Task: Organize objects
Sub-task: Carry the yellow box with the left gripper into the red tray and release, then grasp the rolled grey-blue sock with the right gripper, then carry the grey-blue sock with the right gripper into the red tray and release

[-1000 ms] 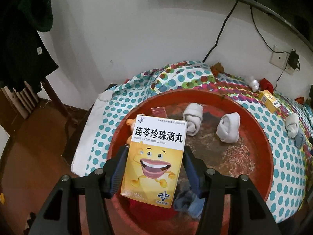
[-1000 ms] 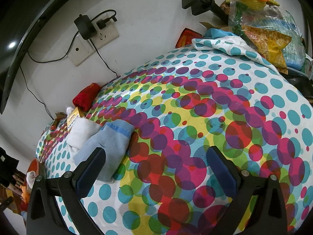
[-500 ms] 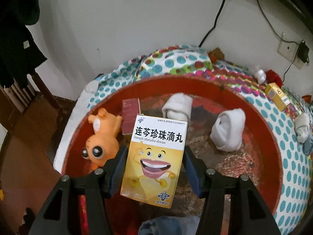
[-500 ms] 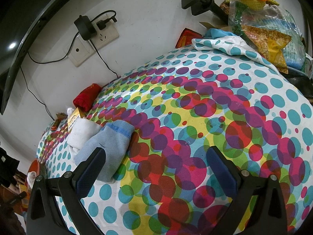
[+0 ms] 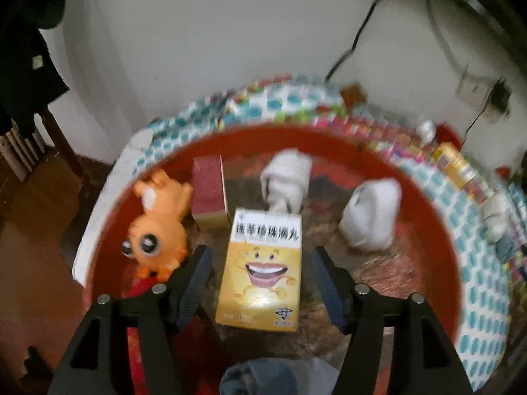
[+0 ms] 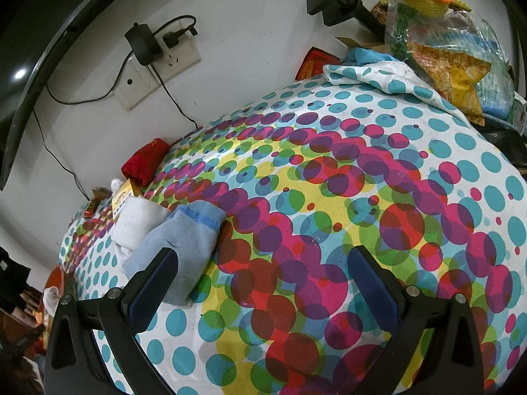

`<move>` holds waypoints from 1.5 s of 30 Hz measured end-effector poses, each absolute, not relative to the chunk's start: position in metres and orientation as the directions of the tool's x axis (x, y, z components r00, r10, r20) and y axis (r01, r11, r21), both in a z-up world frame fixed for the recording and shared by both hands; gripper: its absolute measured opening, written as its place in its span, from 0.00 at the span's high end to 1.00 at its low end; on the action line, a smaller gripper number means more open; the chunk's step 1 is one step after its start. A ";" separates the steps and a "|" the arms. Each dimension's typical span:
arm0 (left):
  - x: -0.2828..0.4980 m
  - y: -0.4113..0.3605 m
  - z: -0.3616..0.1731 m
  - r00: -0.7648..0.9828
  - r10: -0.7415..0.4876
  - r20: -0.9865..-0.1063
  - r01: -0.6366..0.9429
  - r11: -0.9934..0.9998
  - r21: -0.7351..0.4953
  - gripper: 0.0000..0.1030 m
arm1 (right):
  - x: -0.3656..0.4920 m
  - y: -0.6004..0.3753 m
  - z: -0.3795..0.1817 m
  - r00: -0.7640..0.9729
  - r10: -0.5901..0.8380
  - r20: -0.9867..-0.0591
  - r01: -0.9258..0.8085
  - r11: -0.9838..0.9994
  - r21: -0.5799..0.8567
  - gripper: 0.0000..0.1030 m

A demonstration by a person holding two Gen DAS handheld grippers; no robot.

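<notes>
Yellow box (image 5: 260, 270) between the spread fingers, orange toy (image 5: 158, 227) crowding left, white rolls (image 5: 370, 219) right, bare spotted cloth (image 6: 329, 214) under the right hand-held gripper (image 6: 260, 283)

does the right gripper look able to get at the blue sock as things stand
Probably yes. The right gripper is open over the dotted cloth, and the blue sock lies right beside its left finger with nothing on top; only a white sock touches its far side.
</notes>
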State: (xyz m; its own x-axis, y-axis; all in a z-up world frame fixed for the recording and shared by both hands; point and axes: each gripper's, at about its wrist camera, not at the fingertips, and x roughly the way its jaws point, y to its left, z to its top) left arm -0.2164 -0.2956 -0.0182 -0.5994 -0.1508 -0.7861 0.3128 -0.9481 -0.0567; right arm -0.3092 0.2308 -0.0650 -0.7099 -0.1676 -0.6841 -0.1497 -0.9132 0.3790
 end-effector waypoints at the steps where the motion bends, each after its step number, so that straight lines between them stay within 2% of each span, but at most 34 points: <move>1: -0.206 -0.296 -0.007 -0.635 -0.143 -0.759 0.310 -0.947 -0.081 0.38 | -0.310 0.229 -0.065 -0.707 -0.161 -0.689 -0.150 -0.917 0.368 0.00; 3: -0.168 -0.291 0.025 -0.736 -0.123 -0.665 0.304 -0.938 -0.163 0.37 | -0.310 0.226 -0.064 -0.702 -0.151 -0.696 -0.147 -0.926 0.348 0.00; 5: -0.121 -0.279 0.049 -0.842 -0.075 -0.534 0.245 -0.935 -0.255 0.30 | -0.306 0.217 -0.059 -0.712 -0.145 -0.687 -0.111 -0.943 0.314 0.00; 6: -0.093 -0.267 0.056 -0.880 -0.065 -0.470 0.214 -0.939 -0.271 0.21 | -0.303 0.205 -0.053 -0.727 -0.146 -0.671 -0.073 -0.955 0.286 0.00; 8: -0.062 -0.246 0.052 -0.902 -0.072 -0.427 0.191 -0.951 -0.243 0.18 | -0.303 0.185 -0.048 -0.732 -0.171 -0.659 0.000 -0.968 0.251 0.00; 10: -0.041 -0.226 0.034 -0.889 -0.083 -0.450 0.198 -0.956 -0.216 0.18 | -0.308 0.162 -0.046 -0.723 -0.178 -0.668 0.064 -0.979 0.192 0.00; 11: -0.033 -0.217 0.021 -0.879 -0.071 -0.472 0.198 -0.954 -0.225 0.18 | -0.314 0.149 -0.046 -0.711 -0.174 -0.681 0.092 -0.984 0.155 0.04; 12: -0.027 -0.211 0.007 -0.870 -0.040 -0.491 0.186 -0.950 -0.251 0.18 | -0.317 0.143 -0.047 -0.707 -0.162 -0.688 0.100 -0.986 0.130 0.24; 13: -0.023 -0.205 -0.004 -0.863 -0.015 -0.505 0.174 -0.947 -0.270 0.18 | -0.323 0.133 -0.049 -0.697 -0.125 -0.706 0.102 -0.992 0.074 0.39; 14: -0.019 -0.201 -0.013 -0.854 0.003 -0.520 0.166 -0.946 -0.277 0.18 | -0.332 0.127 -0.055 -0.665 -0.102 -0.740 0.101 -0.994 0.046 0.66; 17: -0.017 -0.195 -0.030 -0.828 0.053 -0.558 0.144 -0.942 -0.304 0.18 | -0.336 0.125 -0.057 -0.645 -0.117 -0.755 0.109 -0.992 0.061 0.78; 20: -0.019 -0.194 -0.033 -0.832 0.071 -0.550 0.135 -0.936 -0.325 0.18 | -0.325 0.128 -0.046 -0.664 -0.081 -0.743 0.085 -0.996 0.033 0.79; 29: -0.013 -0.191 -0.029 -0.836 0.038 -0.547 0.142 -0.948 -0.283 0.18 | -0.299 0.135 0.004 -0.726 0.016 -0.688 0.067 -0.993 -0.093 0.79; 37: -0.012 -0.198 -0.031 -0.823 0.003 -0.568 0.185 -0.944 -0.274 0.18 | -0.289 0.074 0.055 -0.778 -0.073 -0.624 0.186 -0.975 -0.118 0.79; 45: -0.013 -0.210 -0.035 -0.810 -0.019 -0.586 0.233 -0.927 -0.293 0.18 | -0.277 -0.007 0.079 -0.788 -0.182 -0.588 0.314 -0.940 -0.131 0.79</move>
State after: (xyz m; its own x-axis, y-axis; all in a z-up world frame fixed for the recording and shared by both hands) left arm -0.0134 -0.2095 -0.0349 -0.8102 -0.0186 -0.5859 0.2328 -0.9275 -0.2926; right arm -0.2770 -0.0072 0.0791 -0.7882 -0.1815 -0.5881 0.3140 -0.9404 -0.1305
